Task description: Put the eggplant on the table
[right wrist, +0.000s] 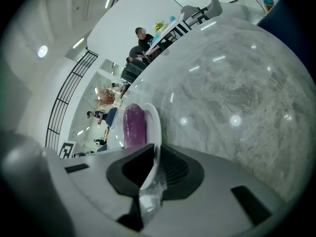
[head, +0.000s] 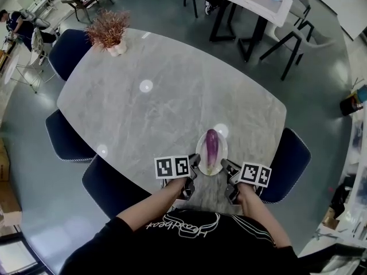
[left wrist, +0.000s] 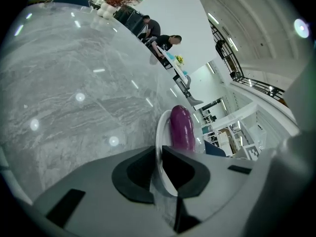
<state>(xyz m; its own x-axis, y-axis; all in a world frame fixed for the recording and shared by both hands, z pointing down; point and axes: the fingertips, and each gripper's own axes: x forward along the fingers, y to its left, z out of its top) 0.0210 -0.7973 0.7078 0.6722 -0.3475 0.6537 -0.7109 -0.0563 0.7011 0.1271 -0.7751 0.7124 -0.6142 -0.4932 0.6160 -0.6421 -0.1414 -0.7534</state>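
Person's black shirt (head: 183,239) fills the bottom of the head view, both forearms reaching out to the near edge of the grey marble table (head: 143,113). Going from the left: three dark blue chairs are tucked along the left side, the closest chair (head: 106,191) right by the person's left elbow; a potted dried plant (head: 109,30) sits way off at the far left corner, close to that edge. Everything between it and the hands is bare stone, so loads of open room to the left and further out.

Left gripper (head: 195,166) is clamped on the left rim of a white plate (head: 200,150), its jaws pinched narrow on the rim in its own view. The eggplant (head: 212,148) lies lengthwise on the plate, pointing away from the person, and isn't touching either gripper. Right gripper (head: 225,166) is nipped onto the opposite rim the same way.

Plate is just inside the near table edge; can't tell if it's resting or lifted a bit. Off to the right, another blue chair (head: 289,165) sits at the table's right corner, near the right gripper.
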